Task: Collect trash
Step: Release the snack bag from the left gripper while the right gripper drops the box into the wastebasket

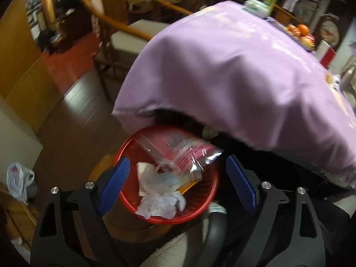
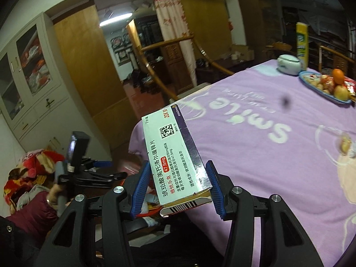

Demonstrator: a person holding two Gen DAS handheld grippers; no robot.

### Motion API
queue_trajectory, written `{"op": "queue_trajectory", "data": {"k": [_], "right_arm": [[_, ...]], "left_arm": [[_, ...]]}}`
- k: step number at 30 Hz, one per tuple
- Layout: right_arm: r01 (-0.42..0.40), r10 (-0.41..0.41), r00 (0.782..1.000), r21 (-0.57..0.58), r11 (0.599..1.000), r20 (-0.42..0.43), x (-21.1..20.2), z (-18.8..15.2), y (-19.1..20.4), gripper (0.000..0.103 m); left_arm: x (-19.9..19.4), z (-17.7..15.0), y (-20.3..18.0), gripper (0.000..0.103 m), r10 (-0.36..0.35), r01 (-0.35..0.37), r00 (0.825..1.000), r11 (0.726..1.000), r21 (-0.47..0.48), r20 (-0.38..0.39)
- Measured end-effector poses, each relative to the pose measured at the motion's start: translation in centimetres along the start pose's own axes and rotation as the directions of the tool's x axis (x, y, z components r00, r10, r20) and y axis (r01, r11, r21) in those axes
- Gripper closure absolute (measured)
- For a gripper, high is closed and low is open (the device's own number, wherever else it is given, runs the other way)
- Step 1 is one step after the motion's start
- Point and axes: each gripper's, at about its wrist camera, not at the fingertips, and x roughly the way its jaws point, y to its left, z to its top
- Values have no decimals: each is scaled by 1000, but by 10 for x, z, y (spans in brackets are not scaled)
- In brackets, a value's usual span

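Observation:
A red plastic basket (image 1: 200, 211) sits low beside the table and holds crumpled white tissue (image 1: 160, 204) and a clear plastic wrapper (image 1: 180, 153). My left gripper (image 1: 178, 184) is open and empty, with its blue pads (image 1: 113, 184) spread over the basket. My right gripper (image 2: 178, 189) is shut on a white and navy medicine box (image 2: 175, 155) and holds it in the air by the table's edge. The left gripper also shows in the right wrist view (image 2: 104, 173), low at the left.
A table under a purple cloth (image 2: 267, 144) fills the right side. On it stand a fruit plate (image 2: 324, 84), a white jar (image 2: 289, 64) and a yellow can (image 2: 301, 42). Wooden chairs (image 1: 115, 22) stand behind. A plastic bag (image 1: 17, 180) lies on the floor.

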Motion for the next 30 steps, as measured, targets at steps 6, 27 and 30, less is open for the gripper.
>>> {"op": "queue_trajectory", "data": {"k": [6, 27, 30], "right_arm": [[-55, 52, 997, -63, 996, -56, 26, 6, 31, 53], [-154, 89, 961, -237, 959, -262, 152, 17, 126, 37], [-128, 75, 969, -222, 967, -235, 142, 21, 115, 37]], "left_arm": [[-1, 0, 31, 10, 0, 2, 1000, 995, -102, 22], [-22, -12, 113, 7, 198, -158, 969, 956, -246, 147], [-22, -12, 111, 7, 195, -155, 969, 958, -243, 153]]}}
